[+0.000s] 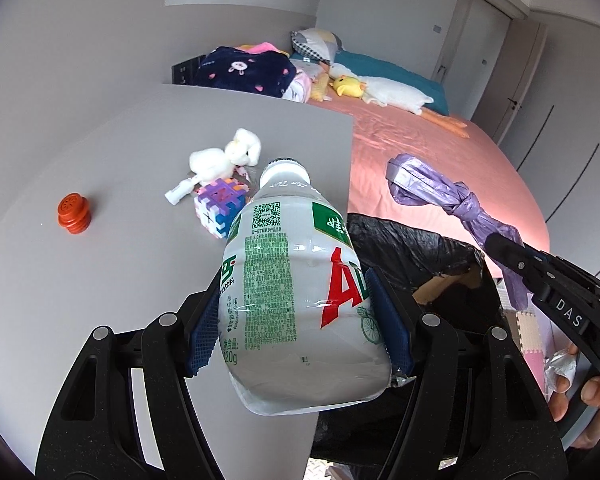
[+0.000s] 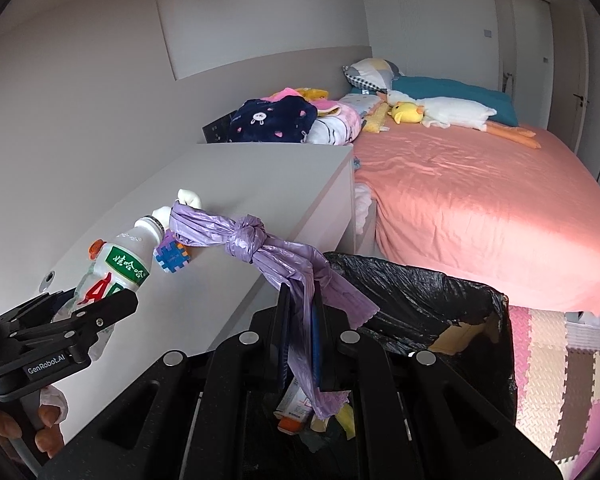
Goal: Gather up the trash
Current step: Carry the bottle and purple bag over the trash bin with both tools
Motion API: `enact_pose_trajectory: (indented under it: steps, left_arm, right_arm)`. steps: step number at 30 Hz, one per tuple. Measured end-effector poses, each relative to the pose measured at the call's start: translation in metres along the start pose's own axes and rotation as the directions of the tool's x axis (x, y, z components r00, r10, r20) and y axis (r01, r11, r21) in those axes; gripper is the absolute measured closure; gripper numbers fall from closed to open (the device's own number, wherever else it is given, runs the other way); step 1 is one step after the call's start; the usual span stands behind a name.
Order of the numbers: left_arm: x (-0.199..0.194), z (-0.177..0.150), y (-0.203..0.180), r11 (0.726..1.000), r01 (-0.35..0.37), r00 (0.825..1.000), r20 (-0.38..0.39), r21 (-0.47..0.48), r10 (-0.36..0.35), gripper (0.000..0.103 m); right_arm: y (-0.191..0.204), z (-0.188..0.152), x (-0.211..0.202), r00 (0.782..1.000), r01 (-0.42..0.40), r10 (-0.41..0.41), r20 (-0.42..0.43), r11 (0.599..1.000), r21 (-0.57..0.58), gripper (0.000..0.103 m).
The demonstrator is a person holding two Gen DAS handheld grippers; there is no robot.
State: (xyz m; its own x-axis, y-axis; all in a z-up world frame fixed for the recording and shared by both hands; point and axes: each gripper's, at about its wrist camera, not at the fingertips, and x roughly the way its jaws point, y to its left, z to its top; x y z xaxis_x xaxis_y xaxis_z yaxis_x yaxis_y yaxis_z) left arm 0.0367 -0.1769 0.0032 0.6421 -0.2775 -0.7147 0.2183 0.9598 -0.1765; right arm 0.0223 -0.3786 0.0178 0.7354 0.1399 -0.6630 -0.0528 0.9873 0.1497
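The bottle (image 1: pixel 296 296) looks empty, or close to it, so I'd call it light, with thin plastic walls and a glossy shrink label that's probably slick. It would dent if squeezed hard. The left gripper (image 1: pixel 300 320) has it clamped across the fat lower body, one blue pad on each side, which seems the right spot: widest part, most label to bite on. It's tilted with the cap pointing away and up, hanging over the table (image 1: pixel 100 152) edge, right next to the bin (image 1: pixel 412 248).

The purple bag (image 2: pixel 276 248) is the opposite sort of thing: soft, floppy, weighs nothing, knotted in the middle. The right gripper (image 2: pixel 300 344) is closed flat on the tail below the knot, so the knotted end flops forward over the bin (image 2: pixel 440 300). A thin film like that could slip out, so pinching nearer the knot would be safer, I reckon.

Both grippers angle downward, side by side, the left over the table corner and the right above the bin's black liner. There's already some trash visible down inside. A toy cube (image 1: pixel 220 210) and a plush (image 1: pixel 228 156) sit on the table, not trash I'd guess.
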Motion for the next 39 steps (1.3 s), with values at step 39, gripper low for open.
enact_pose_trajectory:
  steps: [39]
  left_arm:
    - [0.035, 0.002, -0.106, 0.968, 0.166, 0.984, -0.094, 0.19, -0.15, 0.037]
  right_arm:
    - [-0.107, -0.031, -0.041, 0.989, 0.146, -0.151, 0.005, 0.967, 0.209, 0.093]
